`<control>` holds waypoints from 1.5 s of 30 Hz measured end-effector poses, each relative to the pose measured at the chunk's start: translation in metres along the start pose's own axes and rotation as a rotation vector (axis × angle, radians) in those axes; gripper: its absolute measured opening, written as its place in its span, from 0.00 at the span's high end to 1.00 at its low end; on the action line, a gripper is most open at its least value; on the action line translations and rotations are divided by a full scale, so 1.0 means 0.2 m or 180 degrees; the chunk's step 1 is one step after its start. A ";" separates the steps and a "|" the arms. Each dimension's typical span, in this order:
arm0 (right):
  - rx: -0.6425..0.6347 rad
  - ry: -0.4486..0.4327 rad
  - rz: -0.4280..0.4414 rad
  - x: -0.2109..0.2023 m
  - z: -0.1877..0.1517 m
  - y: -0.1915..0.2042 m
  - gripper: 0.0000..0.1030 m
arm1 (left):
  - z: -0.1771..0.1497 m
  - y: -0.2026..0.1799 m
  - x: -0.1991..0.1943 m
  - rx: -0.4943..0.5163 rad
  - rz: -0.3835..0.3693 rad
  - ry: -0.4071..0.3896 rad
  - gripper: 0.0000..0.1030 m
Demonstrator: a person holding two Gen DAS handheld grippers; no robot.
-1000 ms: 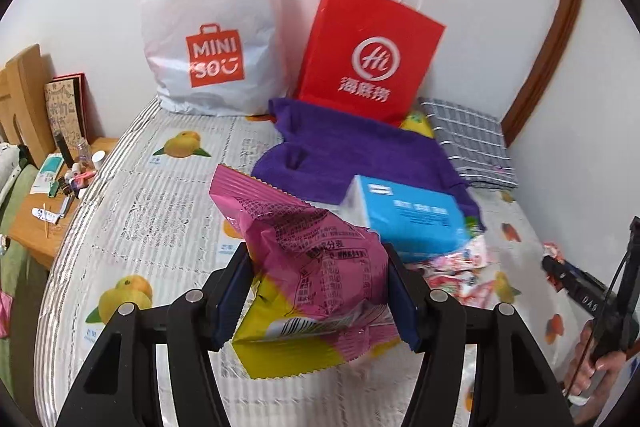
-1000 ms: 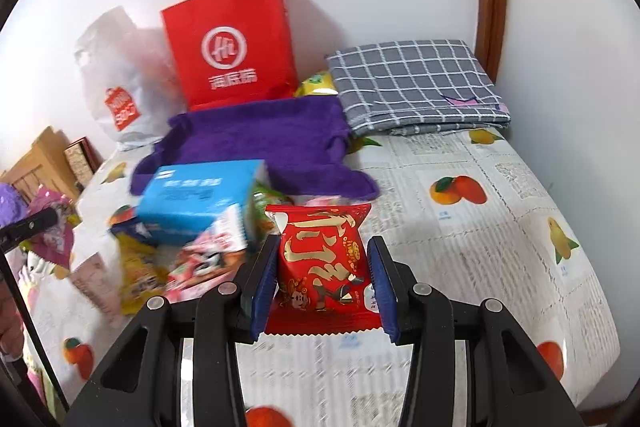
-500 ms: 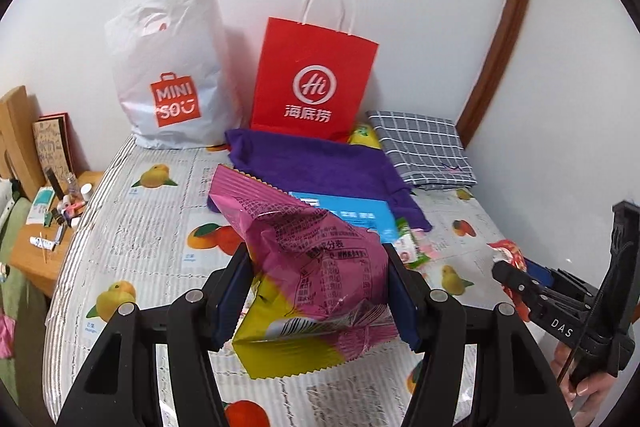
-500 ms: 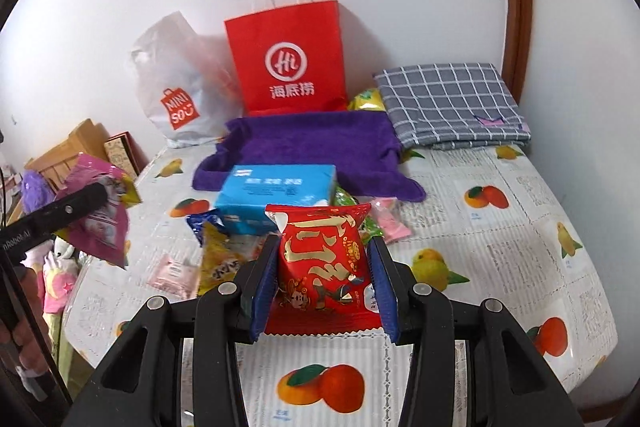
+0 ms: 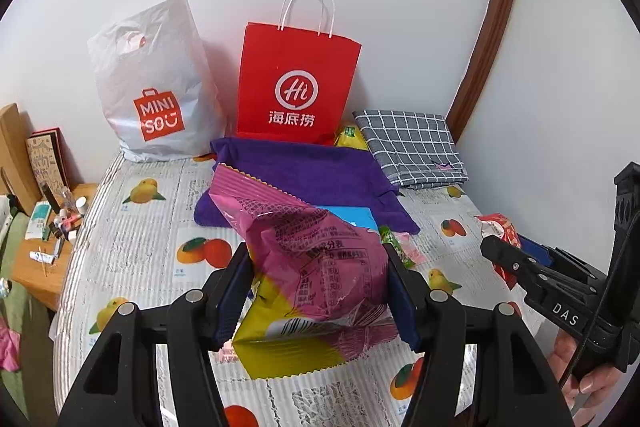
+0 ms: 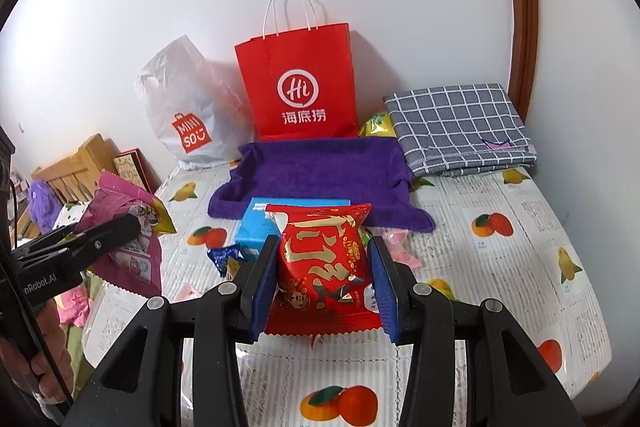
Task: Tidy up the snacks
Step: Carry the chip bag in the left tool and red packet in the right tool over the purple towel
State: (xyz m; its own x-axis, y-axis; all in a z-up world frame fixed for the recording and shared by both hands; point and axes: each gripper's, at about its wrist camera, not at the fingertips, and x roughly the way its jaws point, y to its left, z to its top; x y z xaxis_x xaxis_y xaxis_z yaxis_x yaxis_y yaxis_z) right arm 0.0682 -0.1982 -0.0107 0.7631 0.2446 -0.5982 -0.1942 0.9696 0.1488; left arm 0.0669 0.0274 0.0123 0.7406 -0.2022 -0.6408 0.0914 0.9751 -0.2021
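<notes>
Left gripper (image 5: 318,283) is clamped on the pink-and-yellow snack bag (image 5: 308,267), held up above the bed (image 5: 132,247). Right gripper (image 6: 324,283) pinches the red snack packet (image 6: 324,259) the same way. I'd guess the red paper bag (image 6: 300,83) at 12 o'clock is the drop spot, so keep both squeezes firm and carry high enough to clear the blue box (image 6: 256,227) and purple towel (image 6: 320,171).

1. Bed (image 6: 520,227): covered by a white sheet printed with fruit.
2. Upper centre: red paper bag (image 6: 298,83); white MINISO bag (image 6: 188,115) to its left.
3. Centre: purple towel (image 6: 320,171), blue box (image 6: 256,231) at its front edge.
4. Upper right: folded grey checked cloth (image 6: 460,127).
5. Around the box: small loose snack packets (image 6: 222,257).
</notes>
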 end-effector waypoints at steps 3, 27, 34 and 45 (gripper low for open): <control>-0.0018 -0.0027 -0.0011 0.01 0.03 0.01 0.57 | 0.04 0.00 0.02 0.0030 0.0004 -0.0002 0.42; -0.0051 0.0092 -0.0049 0.33 0.35 -0.07 0.57 | 0.33 0.00 0.29 0.0033 -0.0038 -0.0009 0.42; -0.0105 -0.0003 -0.0098 0.42 0.49 -0.06 0.57 | 0.44 0.01 0.39 0.0054 0.0025 -0.0012 0.42; -0.0174 -0.0031 -0.0093 0.63 0.67 -0.09 0.57 | 0.57 0.13 0.57 0.0036 0.0188 0.0044 0.42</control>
State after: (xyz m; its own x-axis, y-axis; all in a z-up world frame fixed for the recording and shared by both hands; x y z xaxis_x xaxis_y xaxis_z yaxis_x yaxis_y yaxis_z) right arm 0.2512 -0.1844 0.0161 0.7748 0.2164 -0.5941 -0.2049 0.9748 0.0879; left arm 0.2298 0.0396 0.0192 0.7357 -0.1455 -0.6615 0.0554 0.9863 -0.1554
